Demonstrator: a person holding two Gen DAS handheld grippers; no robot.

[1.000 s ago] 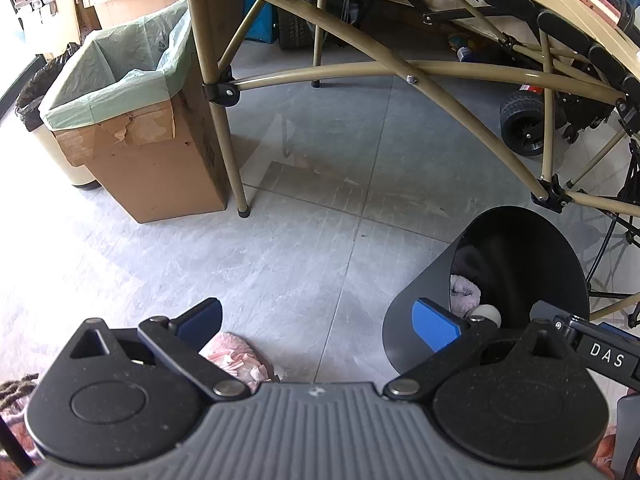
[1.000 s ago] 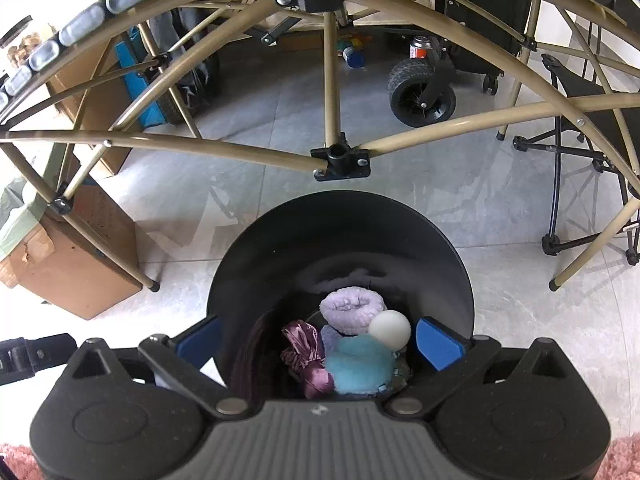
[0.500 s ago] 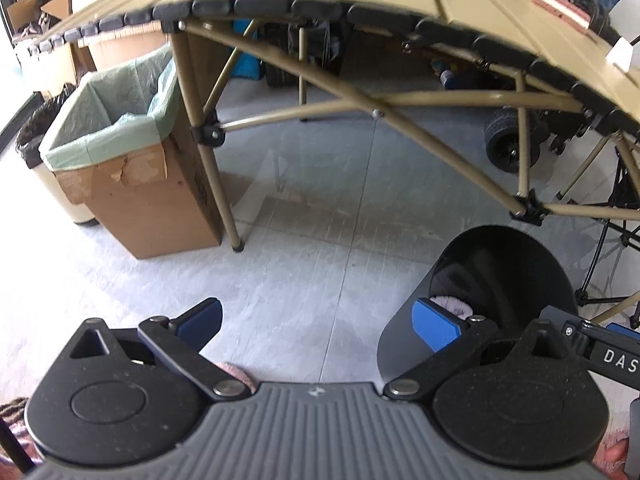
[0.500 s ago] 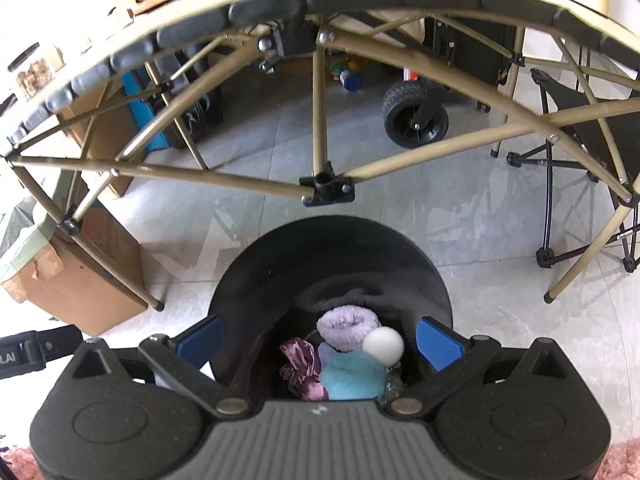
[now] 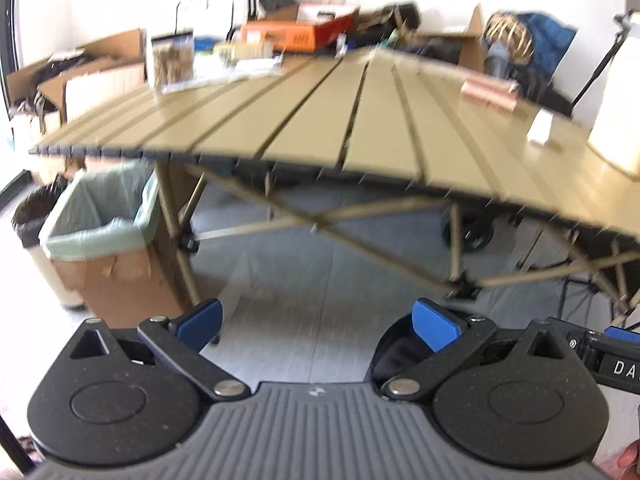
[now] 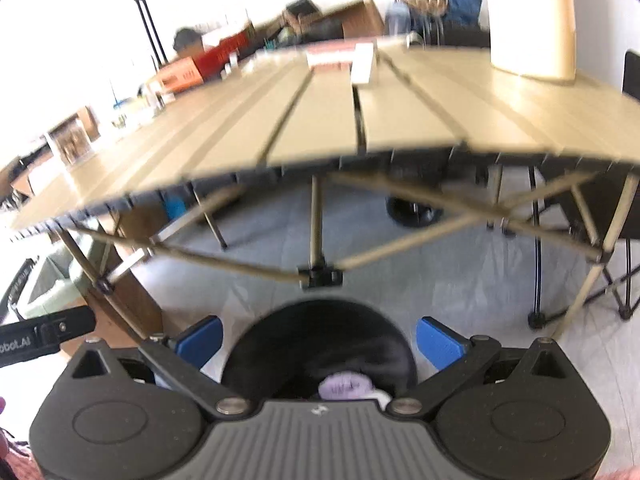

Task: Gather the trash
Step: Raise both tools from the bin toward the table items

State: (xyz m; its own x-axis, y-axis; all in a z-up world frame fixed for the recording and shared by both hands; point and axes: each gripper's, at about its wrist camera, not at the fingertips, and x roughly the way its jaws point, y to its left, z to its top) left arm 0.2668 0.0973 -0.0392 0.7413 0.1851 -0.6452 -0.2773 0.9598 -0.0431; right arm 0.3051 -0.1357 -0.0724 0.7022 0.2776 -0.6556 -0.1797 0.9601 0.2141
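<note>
A black round bin [image 6: 320, 344] stands on the floor just below my right gripper [image 6: 318, 342], which is open and empty; a lilac fluffy piece [image 6: 344, 386] shows inside it. My left gripper [image 5: 318, 320] is open and empty above the grey floor, with the bin's rim [image 5: 390, 350] at its right finger. A tan slatted folding table [image 5: 360, 120] fills the upper half of both views [image 6: 360, 120]. Both views are blurred.
A cardboard box lined with a green bag [image 5: 104, 240] stands left of the table leg. On the table are a pink box [image 5: 488, 94], a small white box [image 5: 540, 130], a cream jug [image 6: 532, 20] and clutter at the far end. A folding chair [image 6: 624, 208] is at right.
Both grippers have risen and tilted up: the table top came into view from above its edge, and the bin dropped to the bottom of both views. Jaws stayed open.
</note>
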